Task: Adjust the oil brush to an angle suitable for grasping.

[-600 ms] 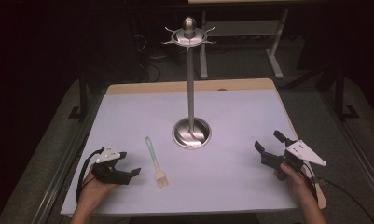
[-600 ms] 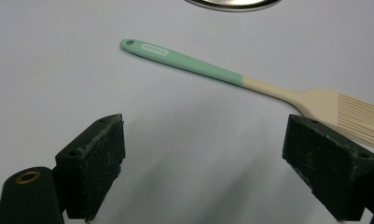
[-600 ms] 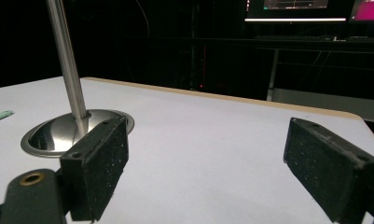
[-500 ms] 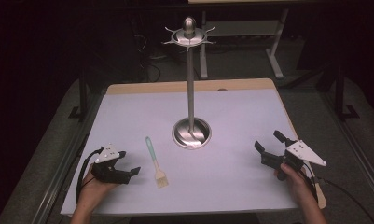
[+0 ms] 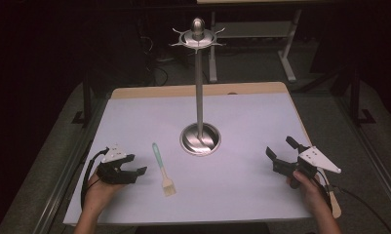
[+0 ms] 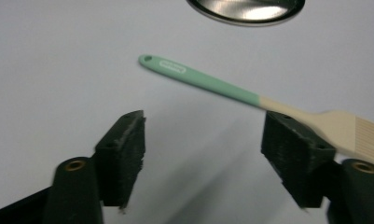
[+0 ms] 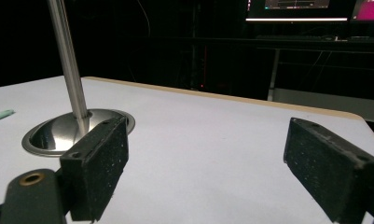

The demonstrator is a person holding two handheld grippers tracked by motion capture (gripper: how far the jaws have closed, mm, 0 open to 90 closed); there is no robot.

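A pastry brush [image 5: 163, 169] lay flat on the smooth white table [image 5: 242, 117], near its left front: a slim mint-green handle with a hanging hole at the far tip, joined to pale, ribbed bristles at the near end. Your left tool [image 5: 130, 171] sat just left of it, black rough-faced pads standing well apart and gripping nothing; in the left gripper view the brush [image 6: 250, 95] lay just beyond them, untouched. Your right tool [image 5: 281, 152] rested at the right front, spread wide and empty. A polished steel stand [image 5: 200, 112] with a round dished base rose from the middle.
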